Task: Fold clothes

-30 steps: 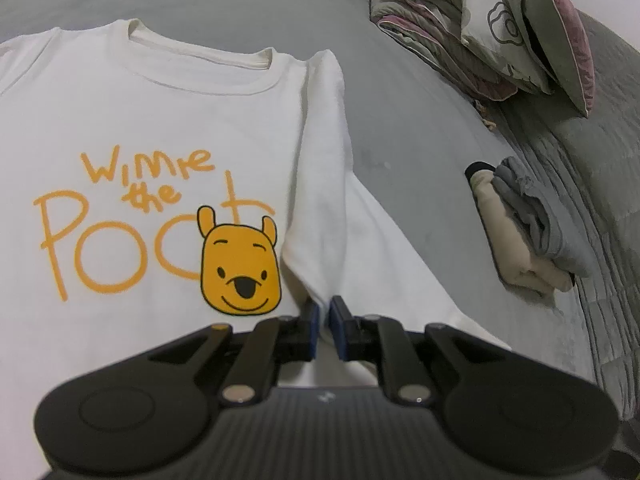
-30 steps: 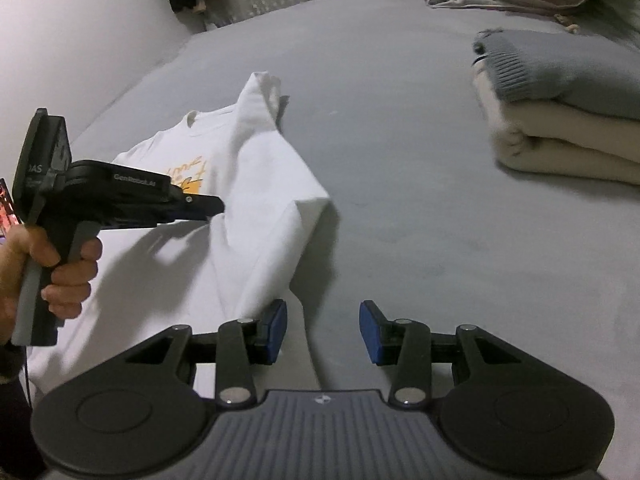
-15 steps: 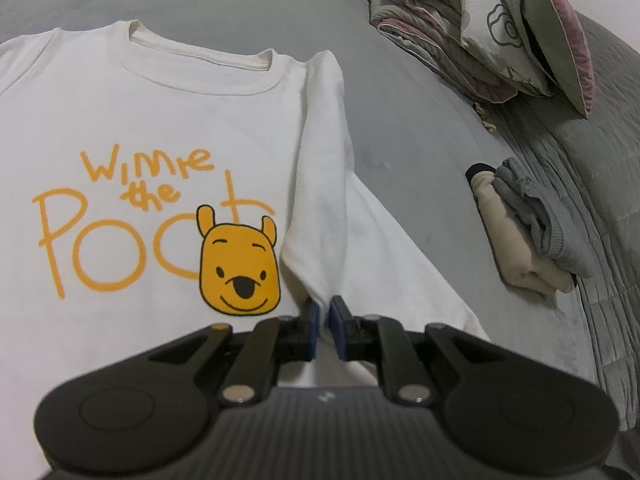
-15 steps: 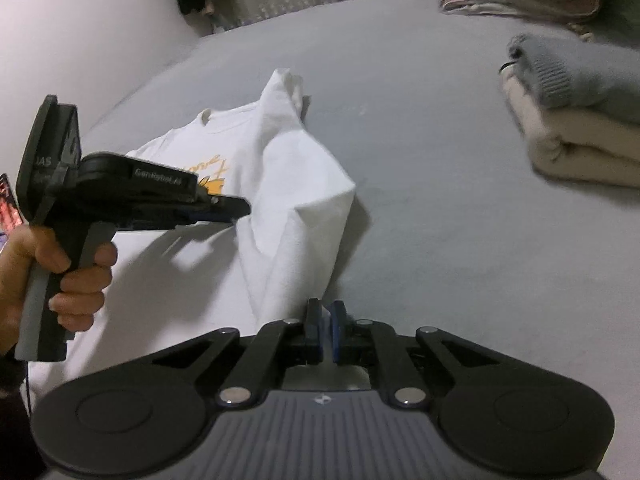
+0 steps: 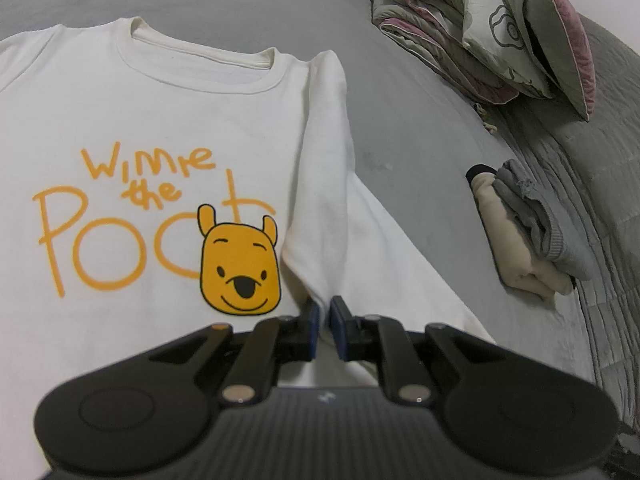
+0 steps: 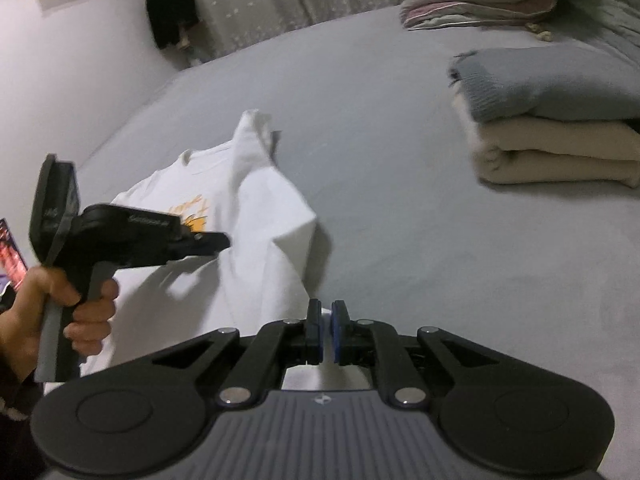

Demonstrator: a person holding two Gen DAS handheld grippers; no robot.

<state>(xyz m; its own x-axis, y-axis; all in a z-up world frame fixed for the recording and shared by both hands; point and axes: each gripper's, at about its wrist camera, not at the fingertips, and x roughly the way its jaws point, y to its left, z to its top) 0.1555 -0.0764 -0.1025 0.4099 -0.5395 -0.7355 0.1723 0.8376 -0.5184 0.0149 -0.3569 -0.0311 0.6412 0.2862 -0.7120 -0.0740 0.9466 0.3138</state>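
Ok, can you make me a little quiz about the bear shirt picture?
1. True or false: the left gripper is shut on the white shirt.
2. What lies on top of the folded beige garment? A) a grey sweater B) a red towel C) a book
3. Fill in: the face printed on the shirt is coloured ____.

Key:
1. True. Its jaws pinch the sleeve fabric, and the right gripper also grips the shirt.
2. A, the grey sweater.
3. Yellow, the bear face.
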